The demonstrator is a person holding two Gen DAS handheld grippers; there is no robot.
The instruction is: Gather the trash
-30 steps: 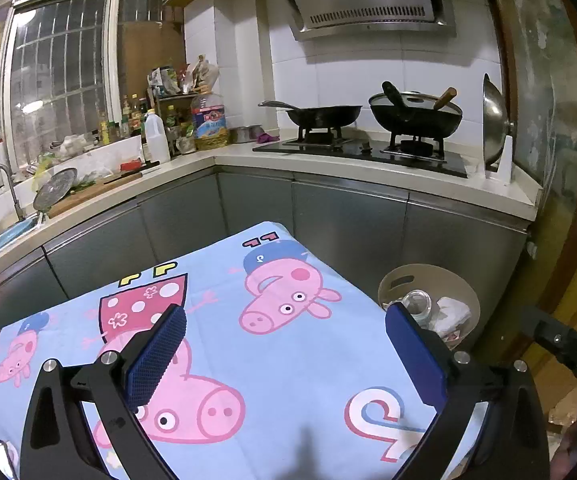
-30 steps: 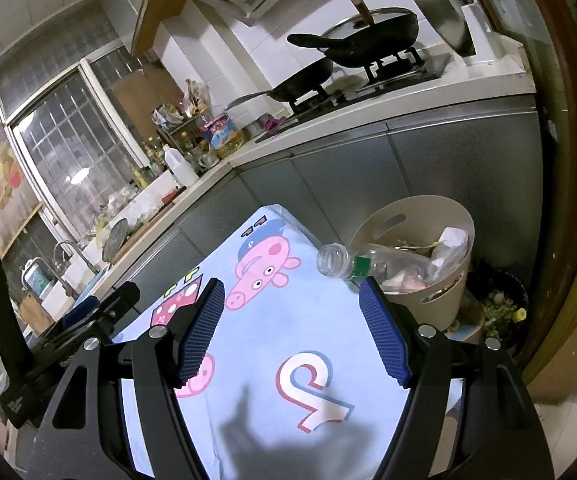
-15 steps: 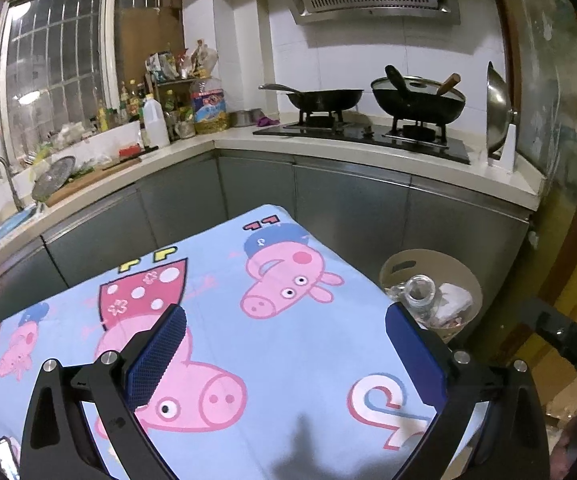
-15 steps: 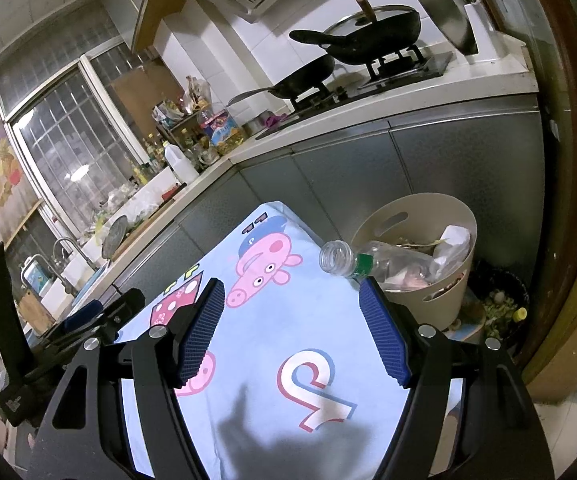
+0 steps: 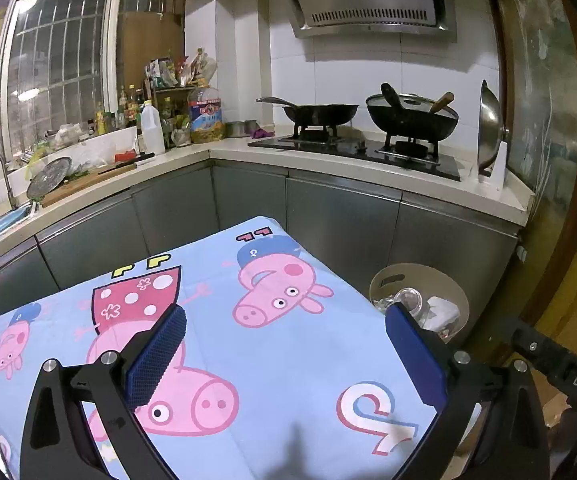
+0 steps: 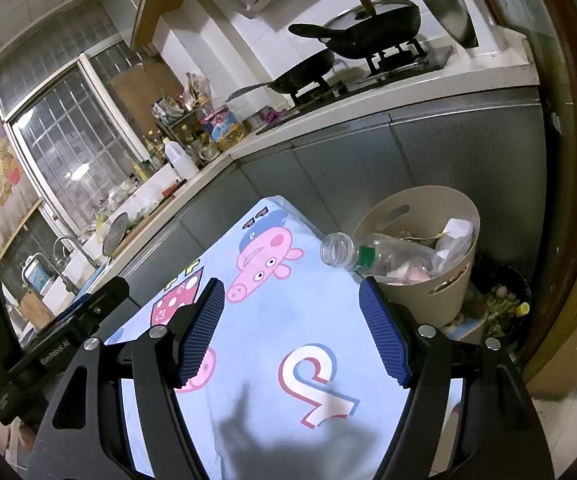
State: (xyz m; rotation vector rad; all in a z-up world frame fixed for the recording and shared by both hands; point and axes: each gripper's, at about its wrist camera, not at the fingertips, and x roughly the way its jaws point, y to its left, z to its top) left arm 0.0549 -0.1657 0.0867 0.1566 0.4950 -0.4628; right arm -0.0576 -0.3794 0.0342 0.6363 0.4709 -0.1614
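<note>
White letters "DAS" show on the black handheld tool body (image 5: 568, 368); "GenRobot.AI" on the other black tool body (image 6: 54, 354).

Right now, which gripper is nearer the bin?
Right. The right gripper hangs open just beside the bin; the left gripper, also open, sits farther back over the table.

one bin (image 6: 440, 304), one bottle (image 6: 372, 256), two woks (image 5: 412, 118)

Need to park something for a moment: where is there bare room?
The tablecloth is bare from the grippers to its far corner. The bin is crowded, with a bottle over its rim; the counter by the window is cluttered.
</note>
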